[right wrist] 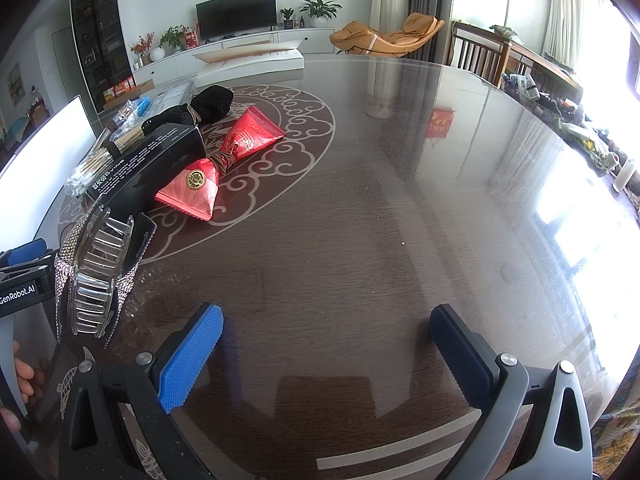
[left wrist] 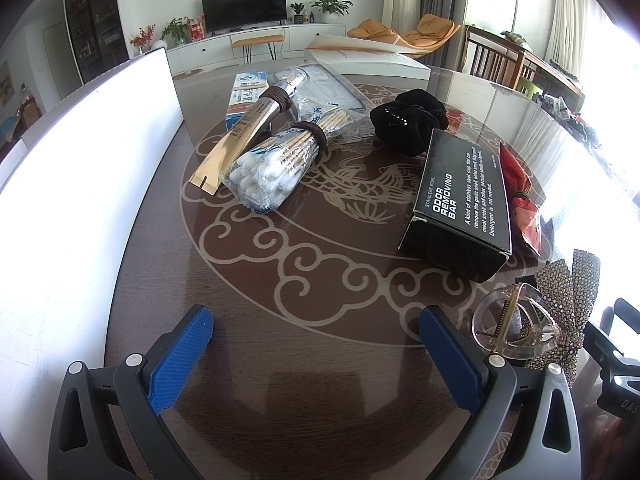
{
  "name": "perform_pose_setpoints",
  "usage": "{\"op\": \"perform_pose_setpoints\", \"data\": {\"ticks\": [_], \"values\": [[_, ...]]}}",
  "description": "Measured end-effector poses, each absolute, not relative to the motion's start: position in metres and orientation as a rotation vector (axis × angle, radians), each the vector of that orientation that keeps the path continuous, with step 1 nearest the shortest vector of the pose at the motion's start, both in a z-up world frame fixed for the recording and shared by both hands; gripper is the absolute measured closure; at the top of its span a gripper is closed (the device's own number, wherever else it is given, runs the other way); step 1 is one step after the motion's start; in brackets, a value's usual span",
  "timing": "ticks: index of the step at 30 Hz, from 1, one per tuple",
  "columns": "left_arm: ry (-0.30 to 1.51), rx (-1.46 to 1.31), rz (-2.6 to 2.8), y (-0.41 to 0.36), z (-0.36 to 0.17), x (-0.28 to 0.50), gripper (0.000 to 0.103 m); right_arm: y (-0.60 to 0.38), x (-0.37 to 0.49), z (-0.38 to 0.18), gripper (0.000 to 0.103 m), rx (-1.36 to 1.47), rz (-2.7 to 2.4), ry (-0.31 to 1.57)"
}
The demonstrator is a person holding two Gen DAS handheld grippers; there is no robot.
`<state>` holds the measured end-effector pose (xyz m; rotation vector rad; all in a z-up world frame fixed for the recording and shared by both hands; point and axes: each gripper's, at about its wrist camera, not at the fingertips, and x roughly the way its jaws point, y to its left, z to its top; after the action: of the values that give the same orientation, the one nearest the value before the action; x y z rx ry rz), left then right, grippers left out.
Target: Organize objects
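Objects lie on a dark patterned table [left wrist: 320, 280]. In the left wrist view I see a bag of cotton swabs [left wrist: 276, 164], a gold tube [left wrist: 244, 136], a black scrunchie [left wrist: 408, 114], a black "odor removing bar" box [left wrist: 460, 200], a red packet [left wrist: 520, 196] and a rhinestone hair claw [left wrist: 532, 320]. My left gripper [left wrist: 316, 332] is open and empty above bare table. My right gripper [right wrist: 326, 332] is open and empty; the hair claw [right wrist: 100, 272], the box [right wrist: 148, 164] and the red packet [right wrist: 224, 160] lie to its left.
A white bin wall [left wrist: 80, 200] stands along the left. A white box lid [left wrist: 368, 60] lies at the table's far side, with a blue-white carton [left wrist: 246, 94] and a plastic packet [left wrist: 320, 92] near it. Chairs [right wrist: 480, 52] stand beyond the far right edge.
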<state>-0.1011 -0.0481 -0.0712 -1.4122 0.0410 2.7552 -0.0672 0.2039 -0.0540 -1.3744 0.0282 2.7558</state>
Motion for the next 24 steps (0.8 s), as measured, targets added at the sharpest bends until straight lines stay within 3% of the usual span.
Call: {"op": "perform_pose_setpoints", "data": {"ticks": [24], "values": [[0.129,-1.436,2.623,-0.059,-0.069,-0.039,0.000,0.204,-0.068,-0.054,0.000,-1.374,2.754,0.027]]}}
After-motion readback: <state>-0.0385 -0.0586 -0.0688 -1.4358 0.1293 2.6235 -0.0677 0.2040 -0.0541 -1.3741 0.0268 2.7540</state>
